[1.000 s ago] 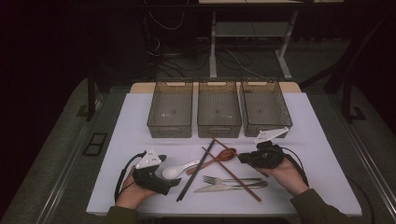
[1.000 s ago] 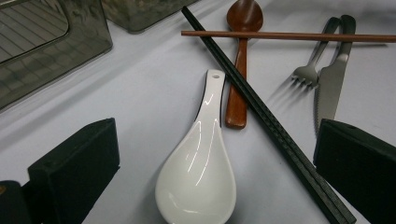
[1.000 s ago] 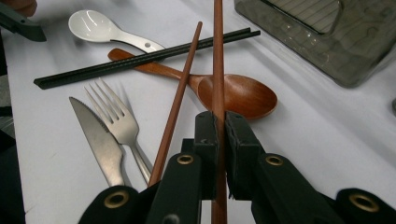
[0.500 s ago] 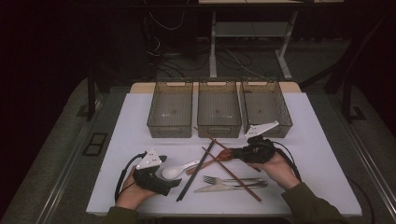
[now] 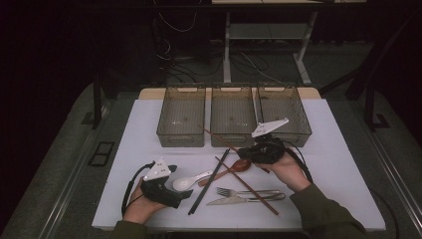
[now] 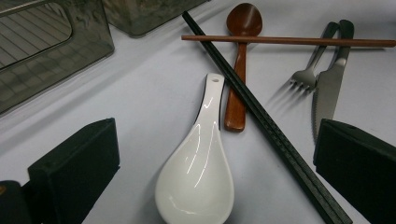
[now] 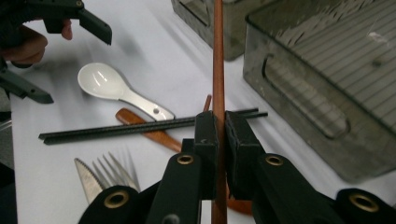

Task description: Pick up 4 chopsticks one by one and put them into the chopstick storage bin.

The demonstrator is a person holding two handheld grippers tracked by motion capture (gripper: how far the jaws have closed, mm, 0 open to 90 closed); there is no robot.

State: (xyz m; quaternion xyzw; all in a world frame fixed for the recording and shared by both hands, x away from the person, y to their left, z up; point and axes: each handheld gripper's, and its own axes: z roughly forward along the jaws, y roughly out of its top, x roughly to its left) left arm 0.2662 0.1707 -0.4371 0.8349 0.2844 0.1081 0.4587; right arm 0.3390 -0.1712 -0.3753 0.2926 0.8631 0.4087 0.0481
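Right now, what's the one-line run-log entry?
right gripper: shut on brown chopstick, lifted | left gripper: open by white spoon | bins: empty

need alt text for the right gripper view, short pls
The right tongs are shut on a brown wooden chopstick that runs straight up the frame. Below lie a white ceramic spoon, black chopsticks, a wooden spoon, a fork and a knife on the white table, with a clear bin at right.
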